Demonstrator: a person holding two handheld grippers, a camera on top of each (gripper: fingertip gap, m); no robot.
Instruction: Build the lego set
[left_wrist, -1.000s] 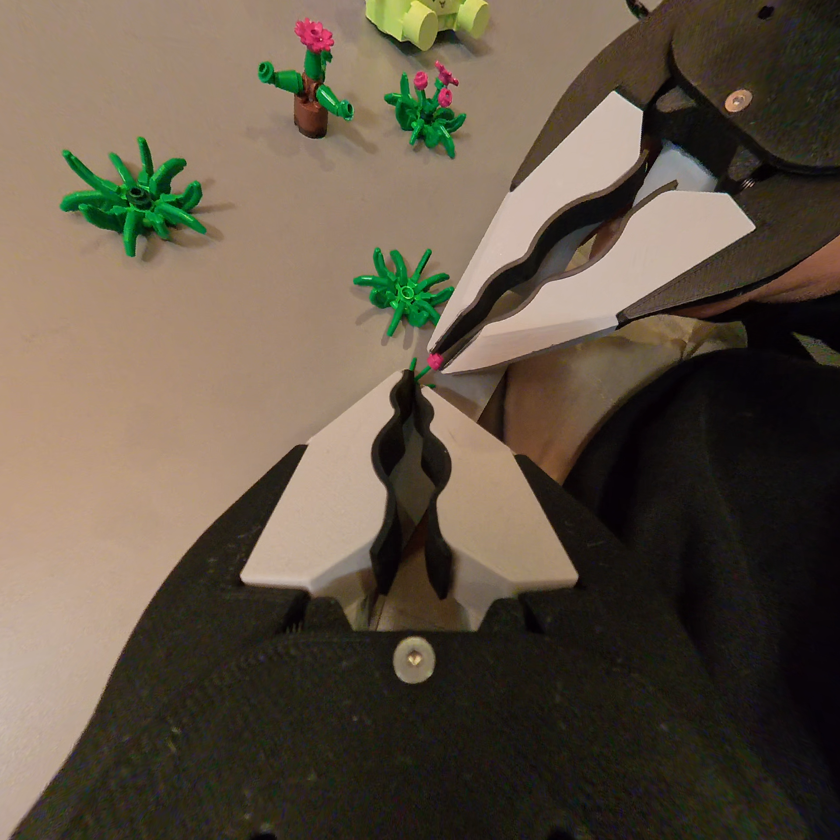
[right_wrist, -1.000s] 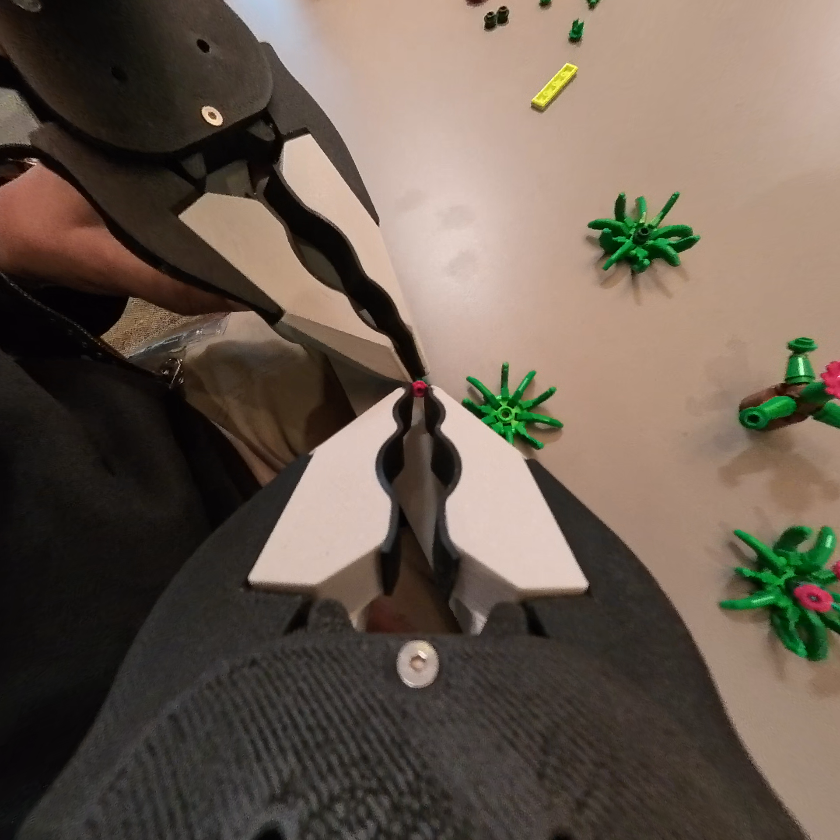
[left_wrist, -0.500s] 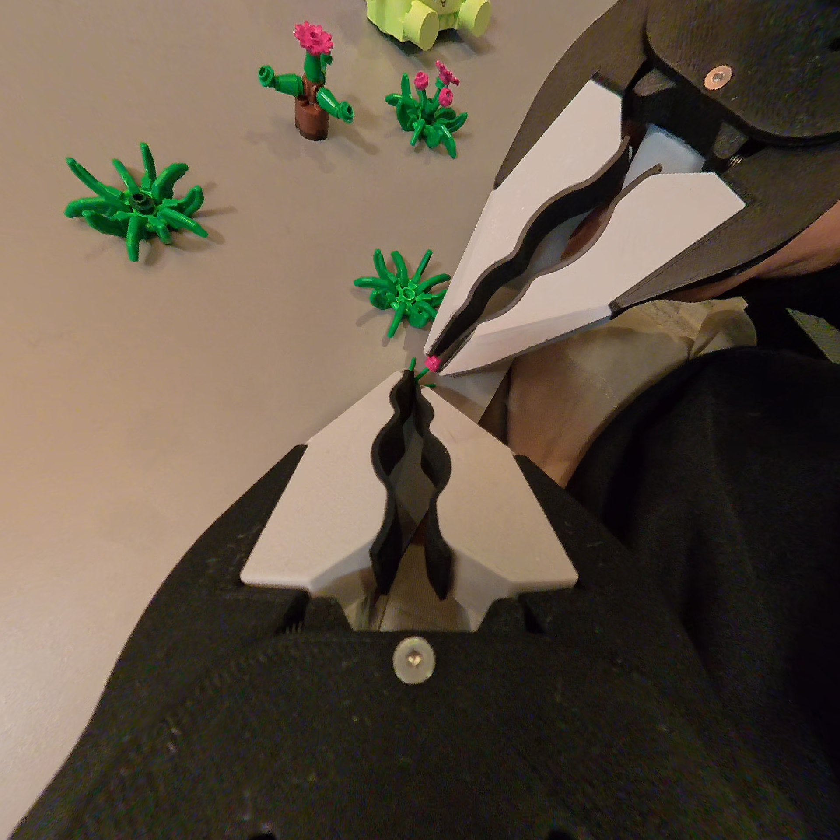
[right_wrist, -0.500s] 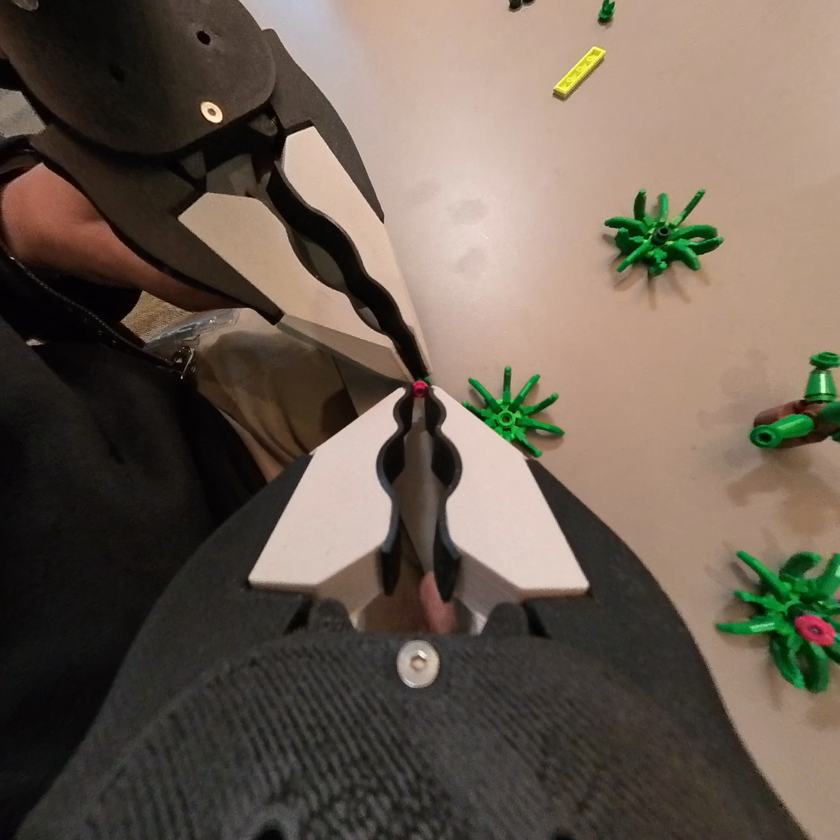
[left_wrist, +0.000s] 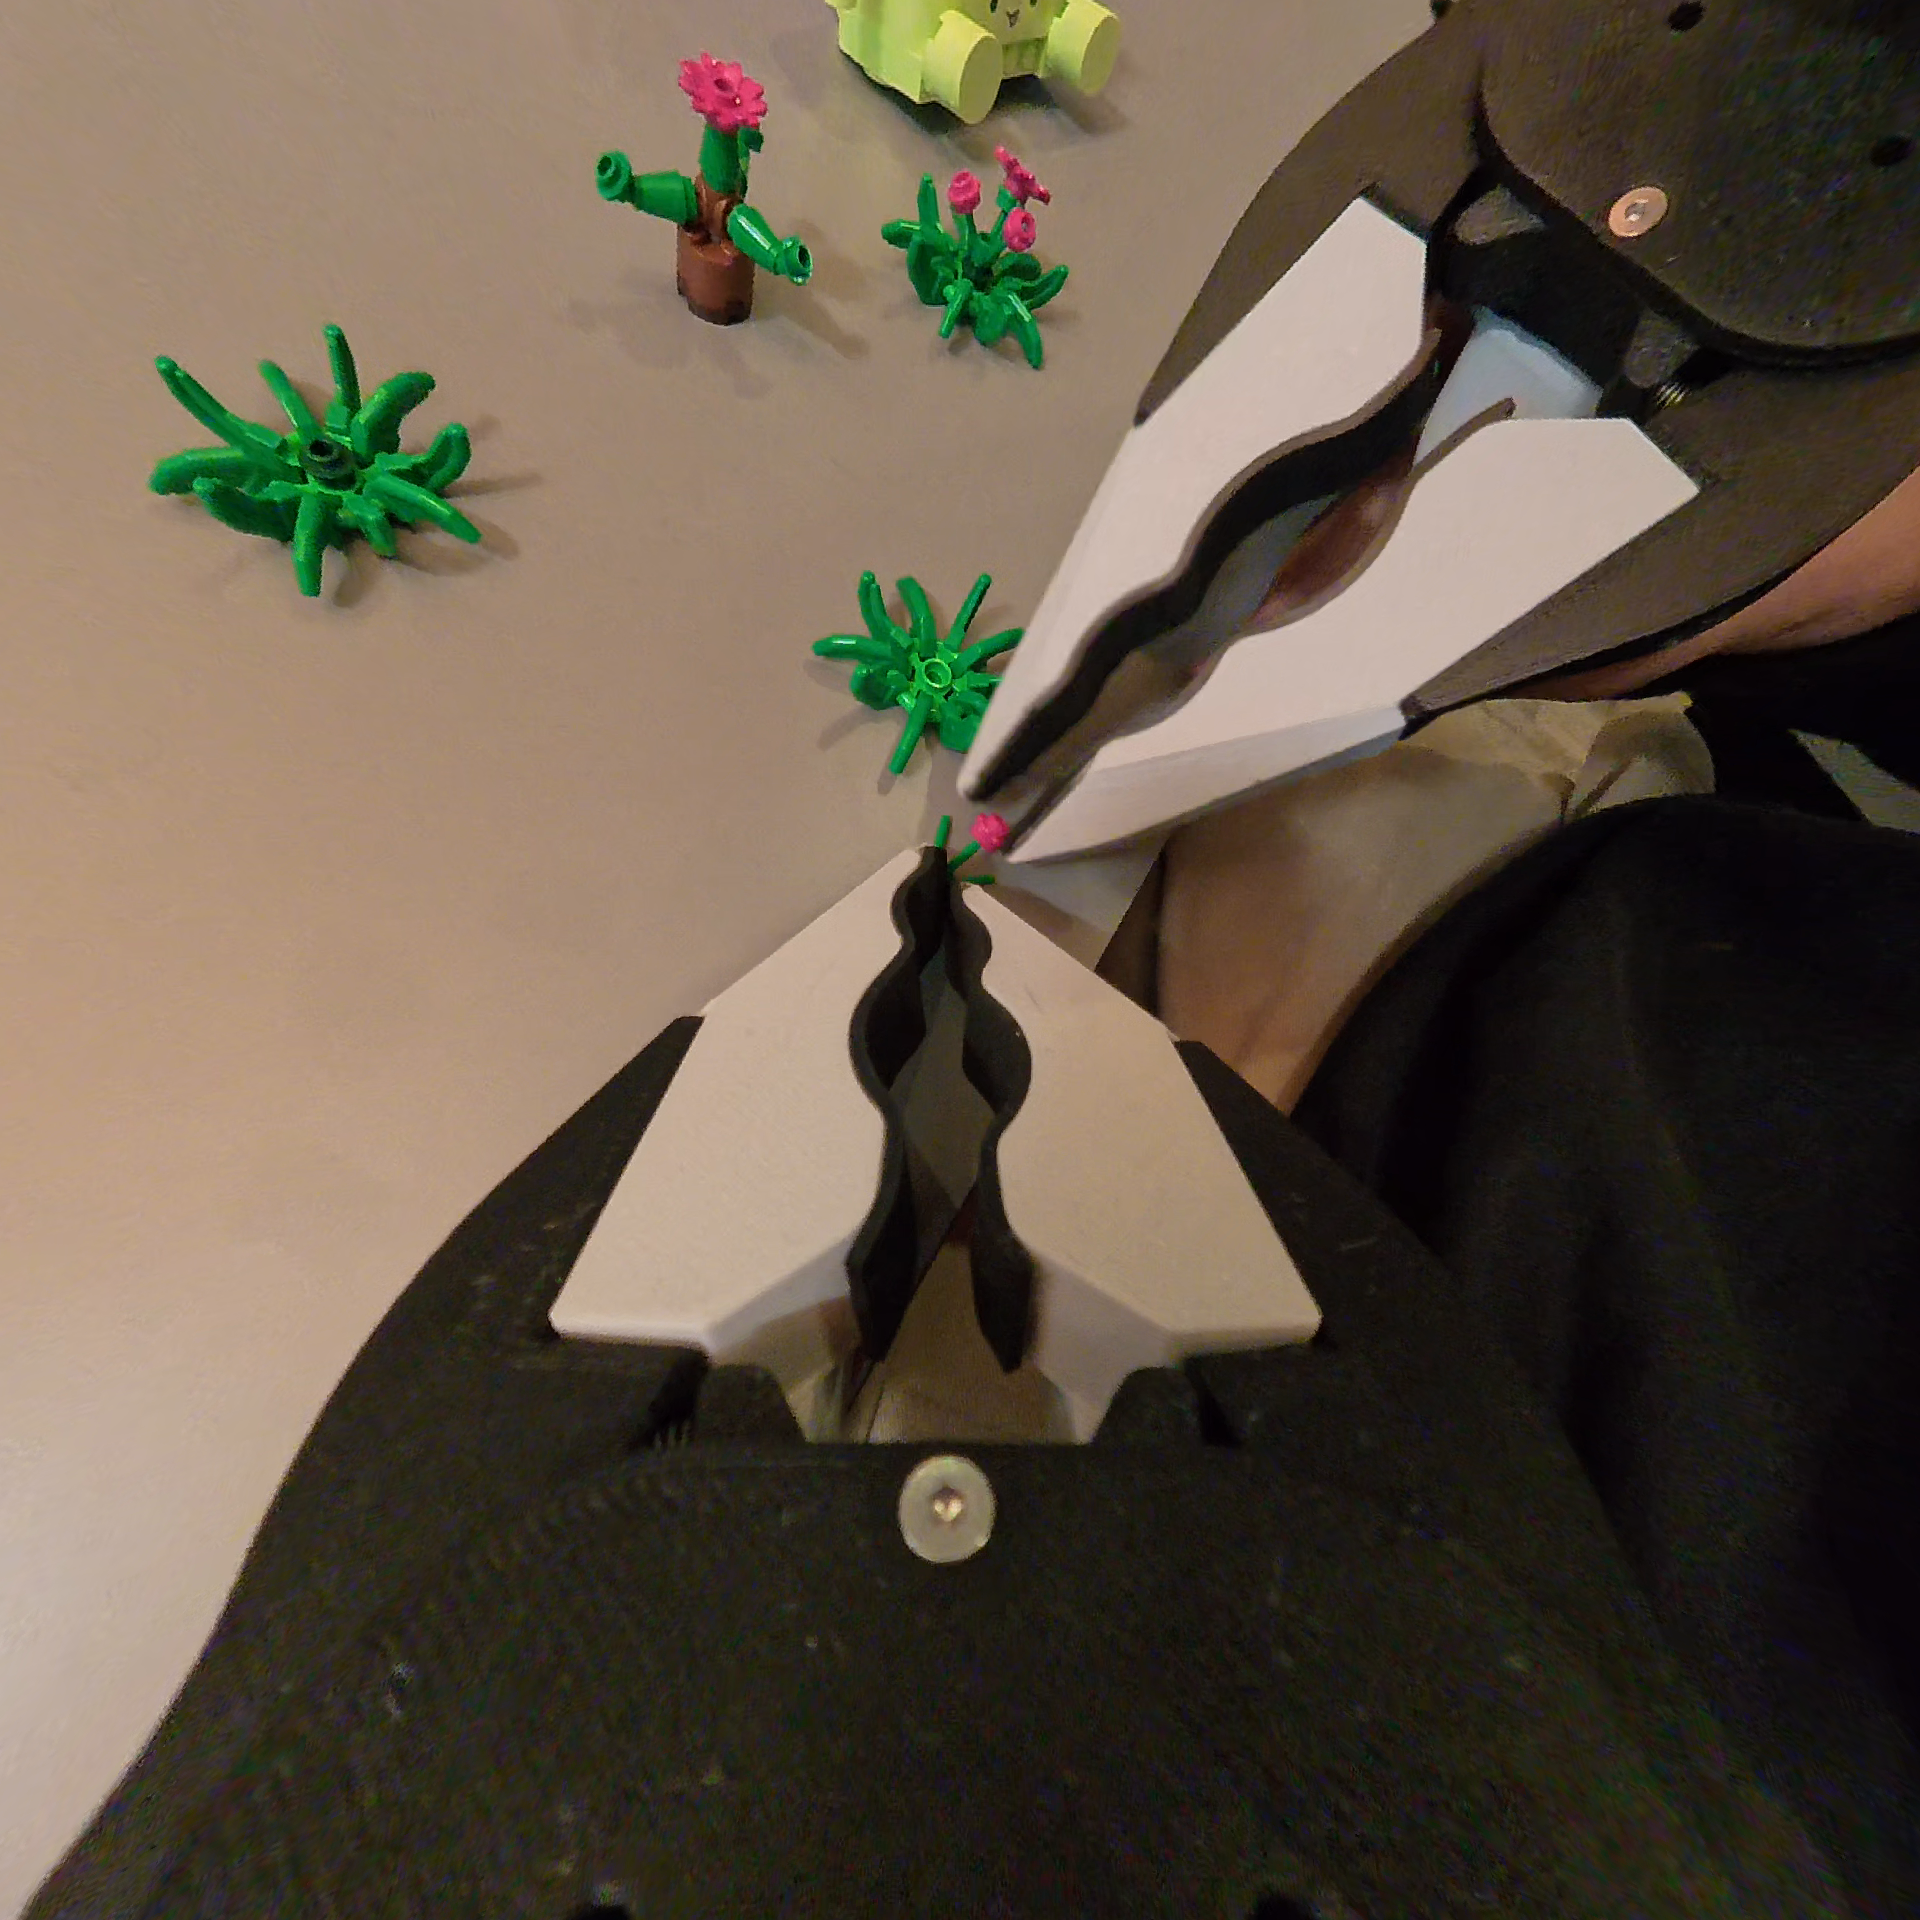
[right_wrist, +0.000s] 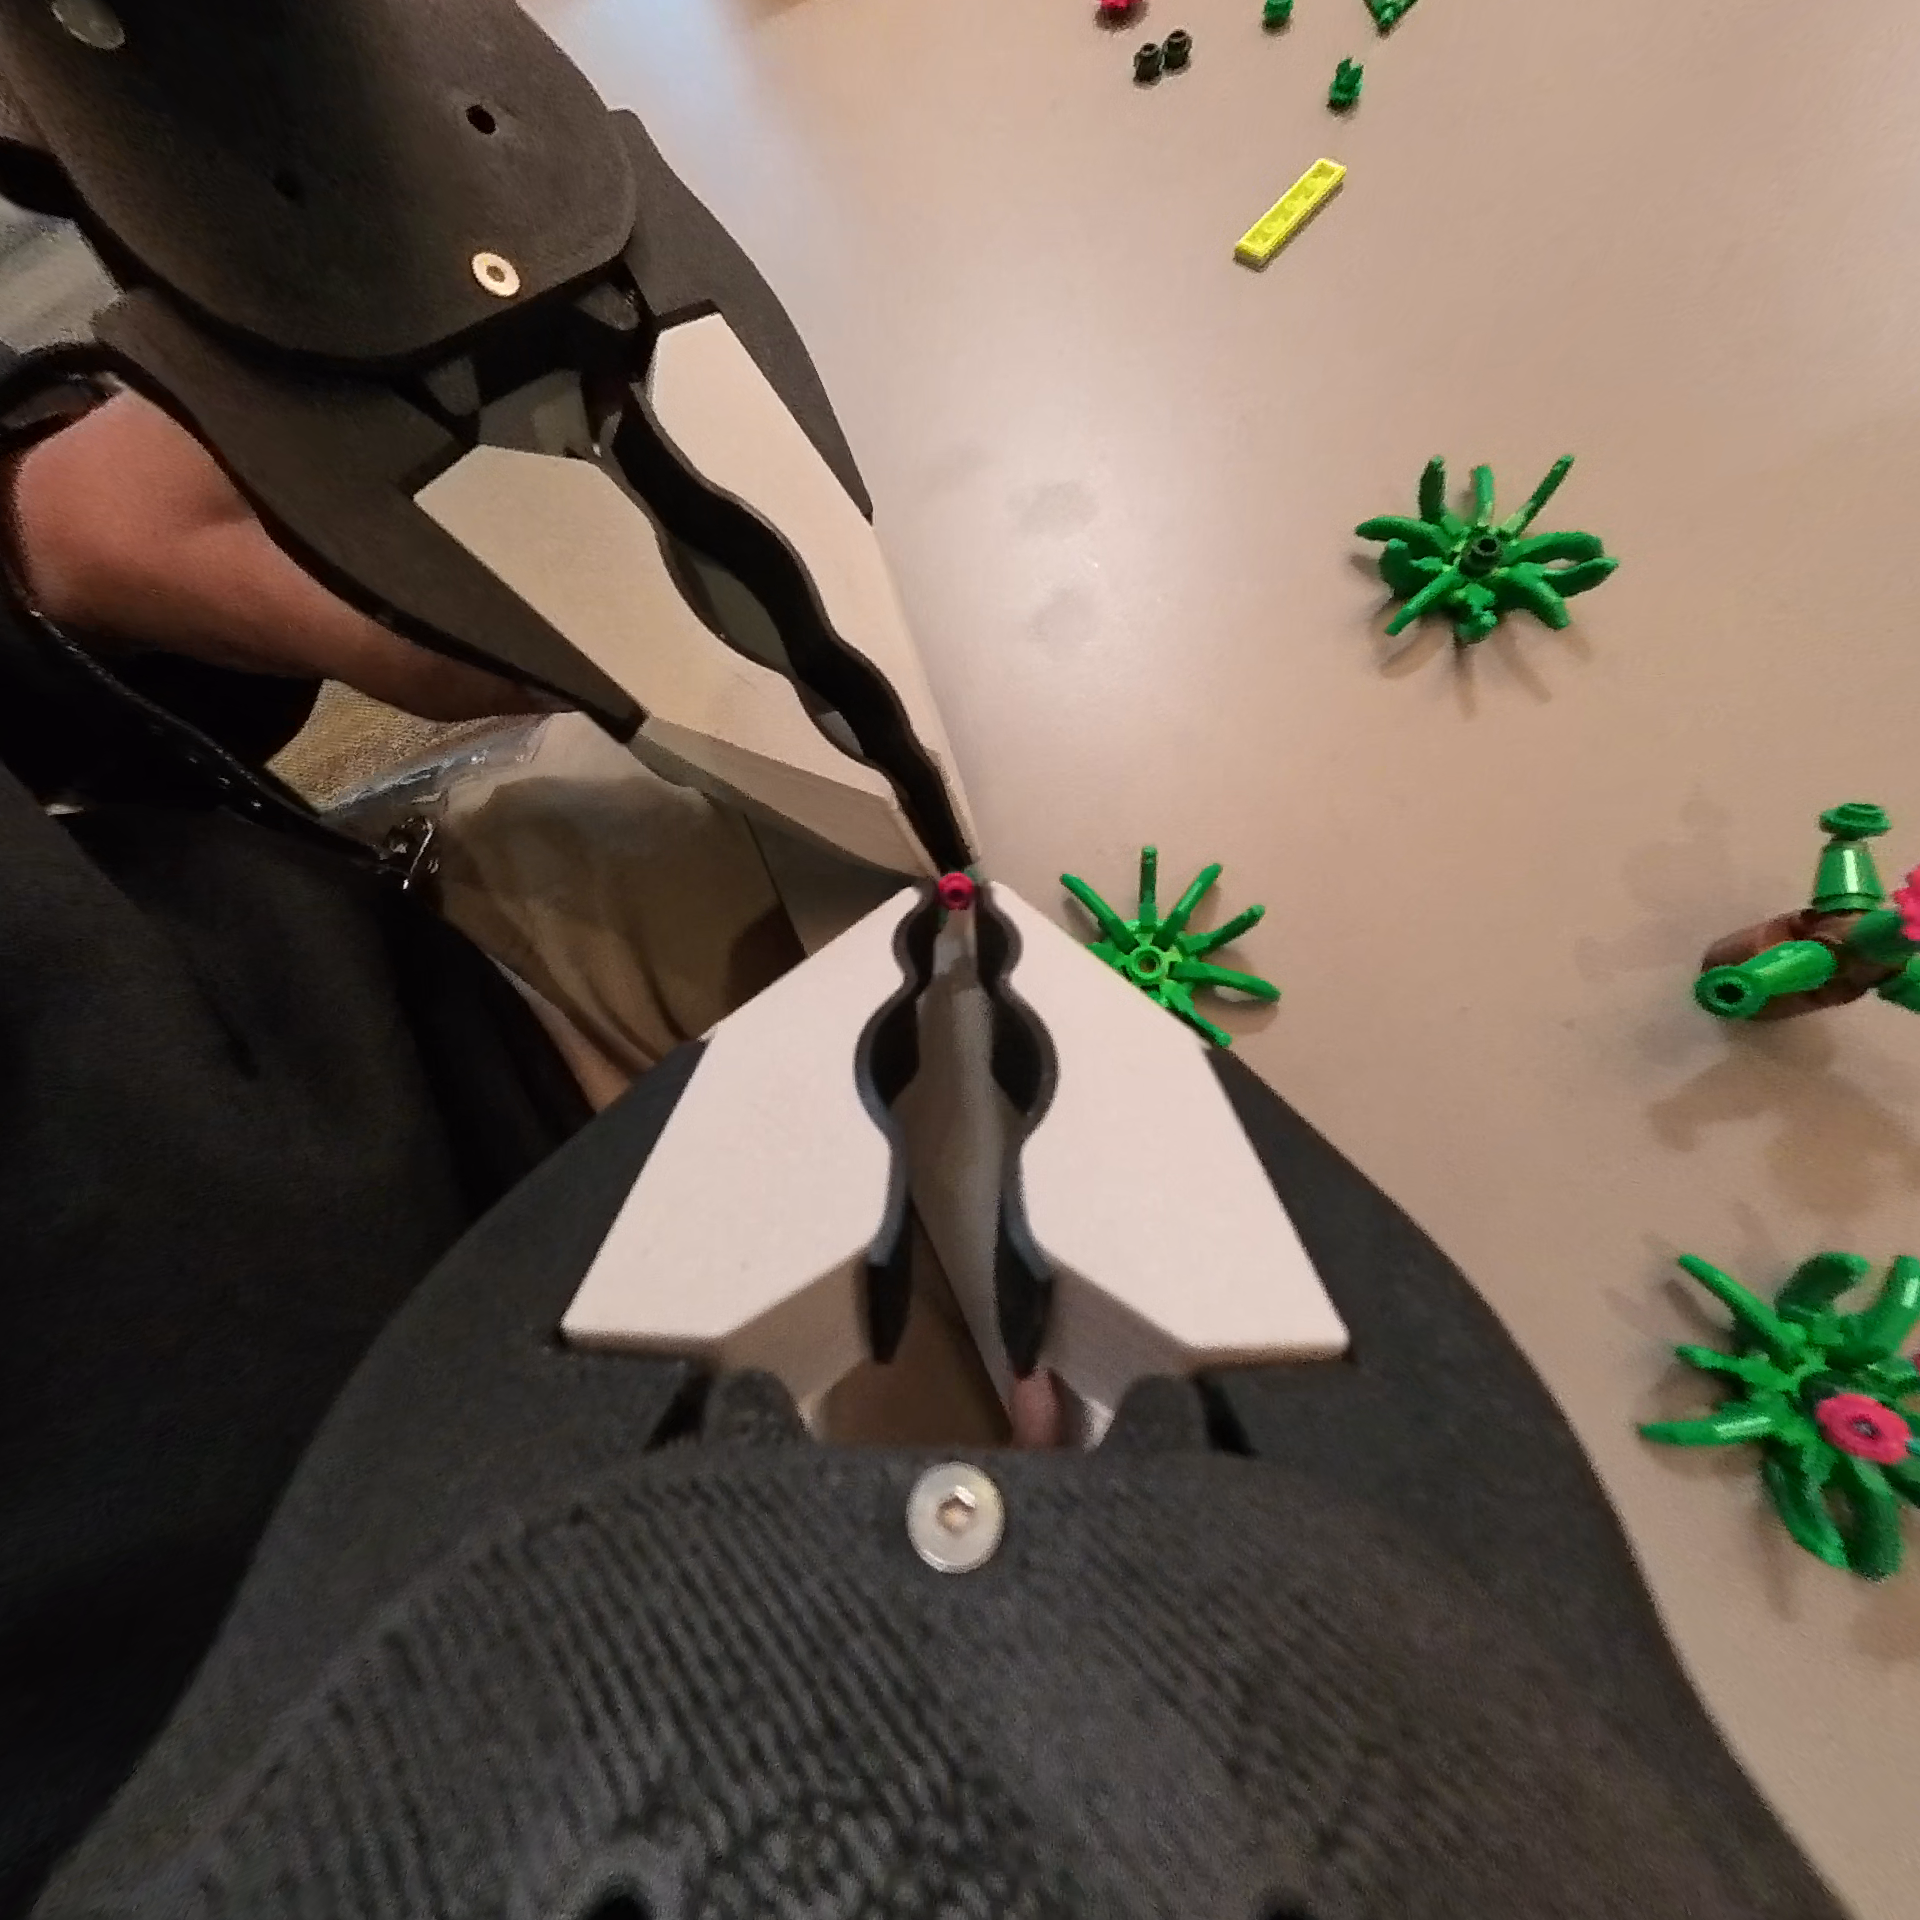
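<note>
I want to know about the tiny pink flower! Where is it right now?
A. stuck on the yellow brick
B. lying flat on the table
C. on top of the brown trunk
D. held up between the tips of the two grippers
D: the tiny pink flower sits on a thin green stem pinched in the left gripper, with the right gripper tip closed on it, above the table.

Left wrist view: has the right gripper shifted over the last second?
No, hardly. The right gripper still pinches the pink bud on the left gripper's green stem, at the same spot beside the small green plant on the table.
</note>
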